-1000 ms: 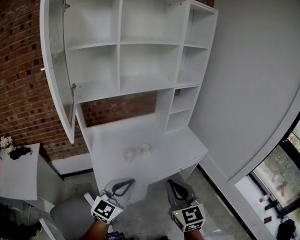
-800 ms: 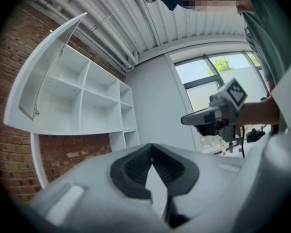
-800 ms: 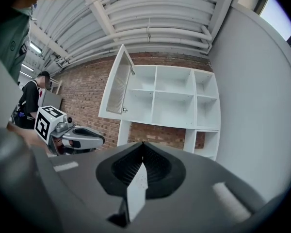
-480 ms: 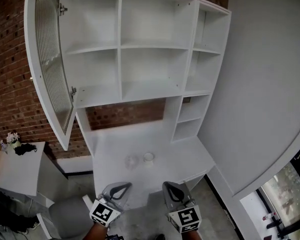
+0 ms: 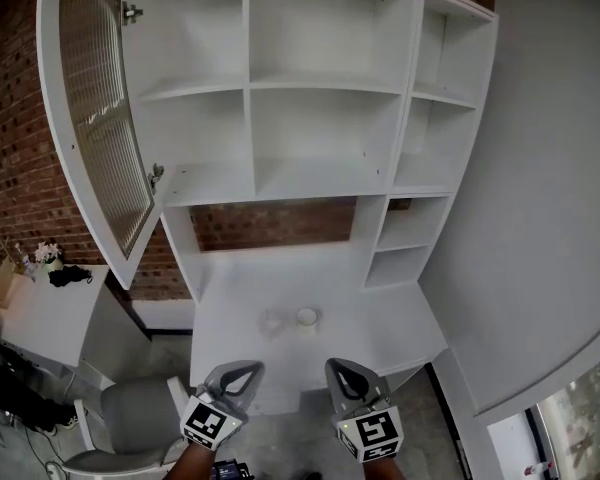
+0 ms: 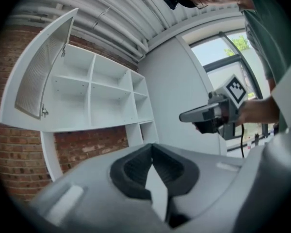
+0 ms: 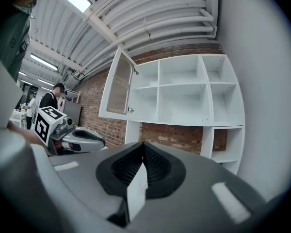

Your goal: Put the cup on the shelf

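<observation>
**Head view, left to right.** A small white side stand [image 5: 30, 338] at the far left, before the brick wall [image 5: 10, 168], carries a pot of flowers [image 5: 47, 254] and a dark object [image 5: 70, 275]. A grey chair [image 5: 130, 416] stands just in front of it. The white shelf [image 5: 320, 183] rises against the wall, and its ribbed-glass door [image 5: 98, 138] is swung open on the left side.

Beneath the shelf lies the white table [image 5: 370, 313]. On its front middle stand a clear glass [image 5: 272, 322] and, just to its right, the white cup [image 5: 306, 318]. Whether the two touch cannot be told.

The left gripper [image 5: 252, 368] and right gripper [image 5: 334, 368] are held side by side at the lower edge of the picture. Both point toward the table and are well apart from the cup. A plain grey wall [image 5: 550, 168] fills the right.

**Gripper views.** The jaws of each gripper are clenched tip to tip, with nothing between them, and each view shows the other gripper alongside.
</observation>
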{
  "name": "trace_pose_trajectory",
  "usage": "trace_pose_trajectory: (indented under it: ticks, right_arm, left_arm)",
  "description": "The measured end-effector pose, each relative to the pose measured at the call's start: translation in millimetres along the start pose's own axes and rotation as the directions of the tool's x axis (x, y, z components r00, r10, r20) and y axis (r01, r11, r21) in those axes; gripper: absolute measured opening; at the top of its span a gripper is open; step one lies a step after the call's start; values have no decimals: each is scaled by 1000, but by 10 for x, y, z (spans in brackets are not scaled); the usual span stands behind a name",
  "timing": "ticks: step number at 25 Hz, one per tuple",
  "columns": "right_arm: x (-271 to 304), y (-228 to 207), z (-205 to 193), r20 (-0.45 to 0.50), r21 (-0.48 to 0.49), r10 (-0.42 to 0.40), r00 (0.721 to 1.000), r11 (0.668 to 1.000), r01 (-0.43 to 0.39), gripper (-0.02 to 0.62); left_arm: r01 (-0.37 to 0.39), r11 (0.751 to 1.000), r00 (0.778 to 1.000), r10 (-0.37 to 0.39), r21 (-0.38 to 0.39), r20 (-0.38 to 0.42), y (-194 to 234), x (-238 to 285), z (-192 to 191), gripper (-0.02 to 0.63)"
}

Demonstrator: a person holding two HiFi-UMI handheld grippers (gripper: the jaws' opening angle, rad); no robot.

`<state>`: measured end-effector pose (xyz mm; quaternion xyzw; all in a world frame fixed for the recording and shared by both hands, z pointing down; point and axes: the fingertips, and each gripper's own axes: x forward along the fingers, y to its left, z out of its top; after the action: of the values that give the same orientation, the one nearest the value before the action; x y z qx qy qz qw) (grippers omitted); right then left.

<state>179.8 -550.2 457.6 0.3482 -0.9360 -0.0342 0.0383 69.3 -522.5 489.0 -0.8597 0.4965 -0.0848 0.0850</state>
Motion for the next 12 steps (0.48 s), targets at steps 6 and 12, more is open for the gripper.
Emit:
trace_pose_trajectory:
  ticks: [6,12]
  right_arm:
    - [74,-226,-59,4,17,39,999,999,-39,5]
    - [319,-375,-134,-6,21,46,999,999,-46,5]
  left_arm:
    - [-38,999,999,38,0,-32,-21,190,-42,3]
    - [-42,999,999,42,-12,-32,164,403,-118,3]
